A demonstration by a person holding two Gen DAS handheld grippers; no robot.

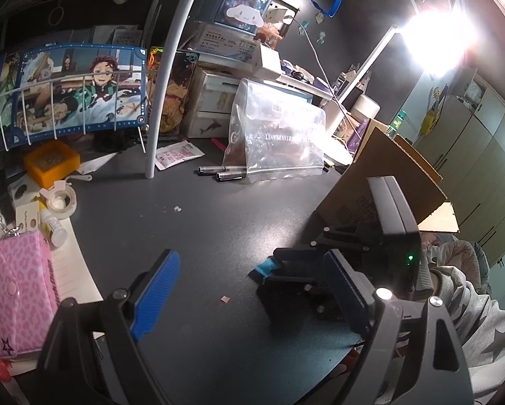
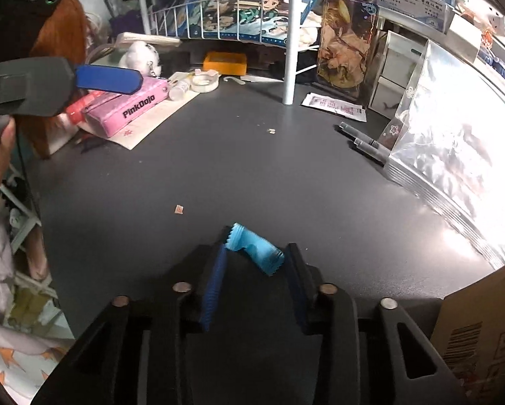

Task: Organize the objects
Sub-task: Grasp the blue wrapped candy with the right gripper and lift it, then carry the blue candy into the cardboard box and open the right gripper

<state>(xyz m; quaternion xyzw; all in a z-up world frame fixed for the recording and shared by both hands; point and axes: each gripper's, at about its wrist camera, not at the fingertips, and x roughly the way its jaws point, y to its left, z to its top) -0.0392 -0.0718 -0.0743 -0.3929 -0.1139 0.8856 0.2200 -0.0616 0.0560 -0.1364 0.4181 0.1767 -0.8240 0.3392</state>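
Right gripper (image 2: 256, 253) down at the blue packet (image 2: 254, 248)
It brackets the packet on the table (image 2: 252, 155), grip unclear; left gripper (image 1: 252, 290) hangs wide open, empty.

The blue wrapper (image 1: 264, 267) is being half hidden behind the right gripper (image 1: 279, 270) in the left wrist view. The cardboard box (image 2: 482, 330) is being cut off by the right wrist picture's edge. The clear bag (image 1: 276, 138) print is being blurred beyond reading by glare.
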